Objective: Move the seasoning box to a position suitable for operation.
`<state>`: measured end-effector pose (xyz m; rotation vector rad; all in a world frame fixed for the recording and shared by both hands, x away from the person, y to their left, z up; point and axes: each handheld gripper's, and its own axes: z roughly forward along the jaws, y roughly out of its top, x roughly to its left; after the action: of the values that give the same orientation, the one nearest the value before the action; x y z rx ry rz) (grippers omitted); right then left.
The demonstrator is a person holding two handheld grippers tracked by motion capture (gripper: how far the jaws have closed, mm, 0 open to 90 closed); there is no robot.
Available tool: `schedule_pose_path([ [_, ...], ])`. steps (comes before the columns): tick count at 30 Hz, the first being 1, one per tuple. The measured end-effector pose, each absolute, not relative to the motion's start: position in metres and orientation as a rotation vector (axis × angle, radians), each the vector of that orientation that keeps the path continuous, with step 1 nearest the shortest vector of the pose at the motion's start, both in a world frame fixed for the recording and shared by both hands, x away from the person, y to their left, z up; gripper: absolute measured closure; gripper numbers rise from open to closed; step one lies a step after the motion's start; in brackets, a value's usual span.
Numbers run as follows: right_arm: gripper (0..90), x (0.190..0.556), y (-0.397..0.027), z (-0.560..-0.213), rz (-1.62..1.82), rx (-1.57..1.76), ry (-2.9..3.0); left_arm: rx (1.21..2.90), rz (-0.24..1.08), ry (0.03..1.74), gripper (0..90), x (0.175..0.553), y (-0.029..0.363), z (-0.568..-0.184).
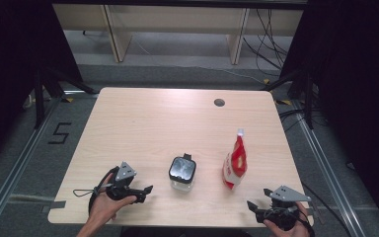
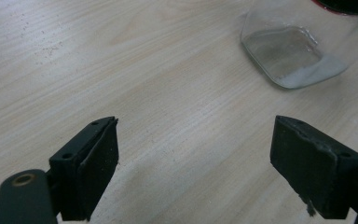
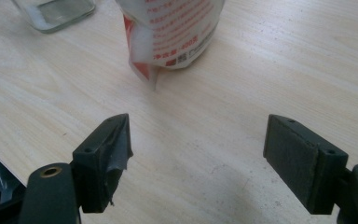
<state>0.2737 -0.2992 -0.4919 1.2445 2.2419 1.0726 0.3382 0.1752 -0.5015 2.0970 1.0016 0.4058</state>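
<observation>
Nearest the camera in the high view, the person's two hands come up over the near edge of the worktop, each holding a set of tongs. The left hand lies low on the wood near the near-left corner, palm wrapped around the handle from below, so that the left tongs point level across the worktop toward the glass jar. Their jaws stand wide with bare wood between them, and the jar's clear base sits well ahead of them in the left gripper view. The right hand sits at the near-right corner, half over the edge, with the right tongs aimed toward the middle of the worktop. These jaws also stand wide and hold nothing.

The red and white pouch stands upright right of centre, its spout at the top, just ahead of the right tongs and apart from them. The jar, closed by a black lid, stands near it to the left, between the two hands.
</observation>
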Motion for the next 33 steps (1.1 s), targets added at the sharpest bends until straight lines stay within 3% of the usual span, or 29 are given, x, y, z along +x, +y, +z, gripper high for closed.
schedule_pose_path([
  [7,25.3,0.270,-0.300,-0.489,1.072,1.304,2.214,2.080,0.391,0.987,16.2,0.342,0.175,-0.498],
  [15,25.6,0.273,-0.301,-0.490,1.076,1.259,2.225,2.090,0.342,0.924,28.7,0.354,0.170,-0.486],
  [21,25.8,0.273,-0.302,-0.490,1.082,1.257,2.219,2.072,0.400,0.870,45.7,0.367,0.159,-0.462],
  [28,25.9,0.273,-0.302,-0.490,1.080,1.270,2.217,2.022,0.384,0.782,75.8,0.378,0.139,-0.444],
  [33,26.0,0.274,-0.304,-0.491,1.075,1.260,2.206,2.026,0.365,0.695,86.0,0.389,0.118,-0.428],
])
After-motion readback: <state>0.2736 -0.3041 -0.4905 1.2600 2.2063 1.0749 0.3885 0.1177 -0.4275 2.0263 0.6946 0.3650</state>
